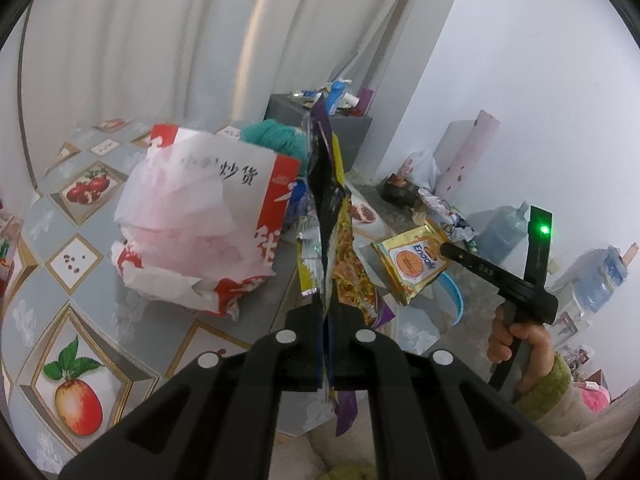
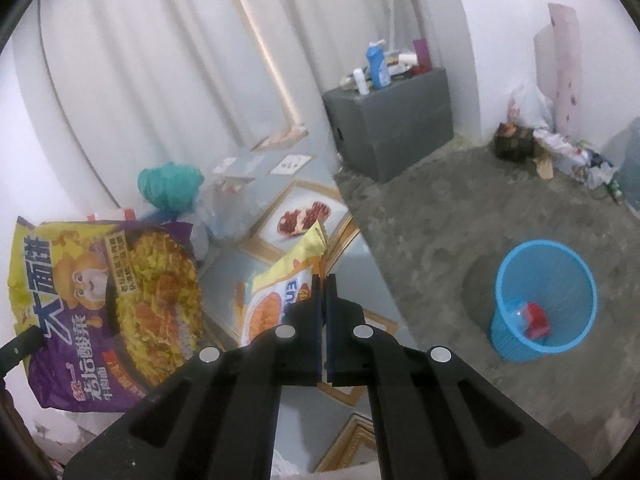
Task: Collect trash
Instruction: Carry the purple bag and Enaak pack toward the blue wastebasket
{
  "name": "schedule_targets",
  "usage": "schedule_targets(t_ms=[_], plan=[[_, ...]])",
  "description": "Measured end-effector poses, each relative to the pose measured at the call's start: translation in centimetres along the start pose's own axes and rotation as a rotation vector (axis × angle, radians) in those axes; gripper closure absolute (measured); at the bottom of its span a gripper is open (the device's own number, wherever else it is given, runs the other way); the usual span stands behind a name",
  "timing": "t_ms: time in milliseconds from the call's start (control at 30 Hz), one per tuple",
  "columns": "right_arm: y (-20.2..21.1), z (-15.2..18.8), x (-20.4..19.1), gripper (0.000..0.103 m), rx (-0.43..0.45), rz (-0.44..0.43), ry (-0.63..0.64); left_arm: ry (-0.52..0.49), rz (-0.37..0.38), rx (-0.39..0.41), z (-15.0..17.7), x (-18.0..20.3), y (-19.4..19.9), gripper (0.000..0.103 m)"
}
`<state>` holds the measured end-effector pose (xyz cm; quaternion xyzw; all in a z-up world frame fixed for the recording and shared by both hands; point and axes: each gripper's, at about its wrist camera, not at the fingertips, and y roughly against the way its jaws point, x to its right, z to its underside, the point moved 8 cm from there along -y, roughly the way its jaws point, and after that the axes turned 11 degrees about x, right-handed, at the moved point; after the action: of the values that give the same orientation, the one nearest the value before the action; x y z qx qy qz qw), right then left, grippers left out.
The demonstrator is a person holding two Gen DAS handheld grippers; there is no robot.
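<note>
1. Now both claws are loaded: the left claw (image 1: 326, 300) is clamped on the big purple-and-yellow noodle wrapper (image 2: 108, 304), which stands edge-on between its fingers in its own view and hangs broadside at the left of the right wrist view.
2. Over on the other side, the right claw (image 2: 323, 284) is pinched tight on a corner of the small yellow snack packet (image 2: 280, 288); the left wrist view shows that packet (image 1: 412, 264) dangling from the claw tip, clear of the tabletop (image 1: 80, 264).
3. So the step in hand, I'd say, is the carry: two pieces picked, neither binned yet.
4. Down on the floor sits the blue wastebasket (image 2: 544, 300), well apart from both claws, with something red already inside.
5. Next move calls for swinging the right claw out over that rim before letting go; a light packet could flutter wide if dropped from far off.
6. More rubbish waits: a crumpled red-and-white bag (image 1: 200, 224) on the tabletop.
</note>
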<state>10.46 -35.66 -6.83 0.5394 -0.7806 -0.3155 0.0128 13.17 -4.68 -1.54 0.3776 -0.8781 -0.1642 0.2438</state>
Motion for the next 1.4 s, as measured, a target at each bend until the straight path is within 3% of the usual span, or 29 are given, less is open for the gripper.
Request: schedule_targets(t_ms=[400, 700, 1100, 1267, 1400], plan=[[3.6, -2.7, 2.6, 0.103, 0.118, 0.063, -0.006, -0.099, 0.098, 0.073, -2.8, 4.8, 0.1, 0.102], [5.3, -4.4, 8.0, 0.103, 0.191, 0.144, -0.079, -0.211, 0.211, 0.064, -5.1, 11.0, -3.7, 0.102], [5.0, -3.8, 21.0, 0.103, 0.191, 0.389, -0.193, -0.360, 0.366, -0.101, -5.1, 22.2, -16.7, 0.102], [3.4, -2.4, 26.4, 0.103, 0.144, 0.495, -0.229, -0.395, 0.406, -0.229, -3.1, 27.1, -24.6, 0.102], [1.5, -0.6, 30.1, 0.103, 0.089, 0.551, -0.266, -0.436, 0.395, -0.355, -0.3, 30.2, -31.2, 0.102]])
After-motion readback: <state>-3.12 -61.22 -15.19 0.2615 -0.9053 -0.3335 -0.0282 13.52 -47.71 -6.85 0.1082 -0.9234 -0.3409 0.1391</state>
